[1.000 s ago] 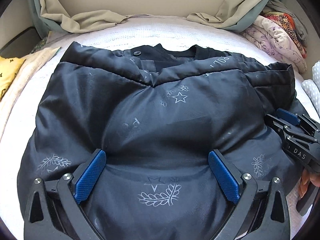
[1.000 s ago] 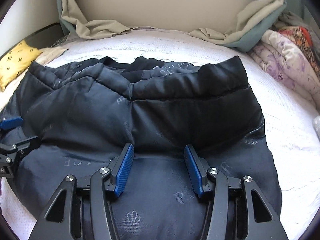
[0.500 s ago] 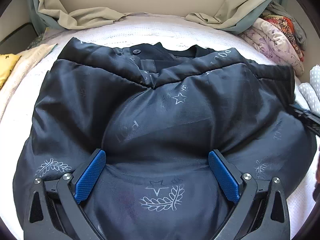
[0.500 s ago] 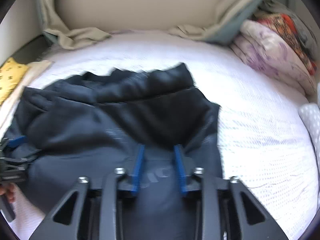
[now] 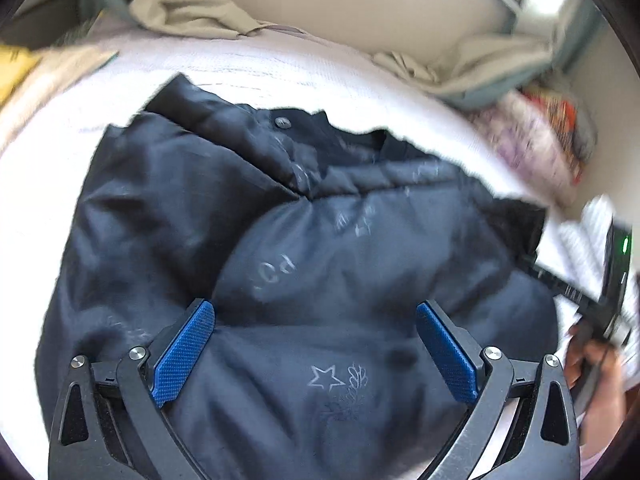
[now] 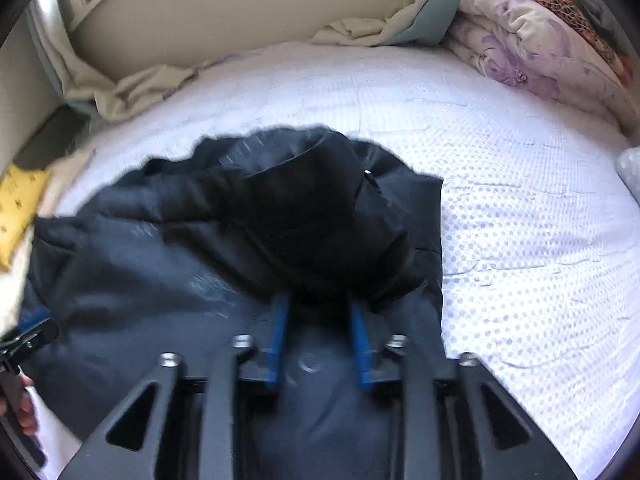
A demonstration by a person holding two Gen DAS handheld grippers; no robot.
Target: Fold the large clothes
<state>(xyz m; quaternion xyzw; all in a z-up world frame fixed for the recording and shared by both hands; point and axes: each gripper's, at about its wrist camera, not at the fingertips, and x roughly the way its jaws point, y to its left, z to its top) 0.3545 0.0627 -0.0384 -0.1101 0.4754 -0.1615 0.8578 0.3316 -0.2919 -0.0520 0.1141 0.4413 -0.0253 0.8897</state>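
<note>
A dark navy padded jacket (image 5: 320, 240) with pale star and leaf prints lies on the white bed. My left gripper (image 5: 316, 308) hovers just above its lower middle, jaws wide open with nothing pinched. In the right wrist view, the jacket (image 6: 140, 272) has its right side lifted into a black fold that hangs over my right gripper (image 6: 318, 302). That gripper's narrow jaws are starting to open, and jacket cloth still fills the gap between the blue pads. The right gripper (image 5: 600, 292) and the hand (image 5: 588, 356) that holds it show blurred at the jacket's right edge.
The dotted white bedsheet (image 6: 520, 240) stretches right of the jacket. Folded floral quilts (image 6: 540, 40) are stacked at the far right corner. Beige cloth (image 5: 192, 12) is bunched along the headboard. A yellow cushion (image 6: 20, 200) lies at the left edge.
The right gripper closed on the jacket's right side and carried it up and leftward into a fold. The left gripper stayed open, rose a little and rolled, tilting its view.
</note>
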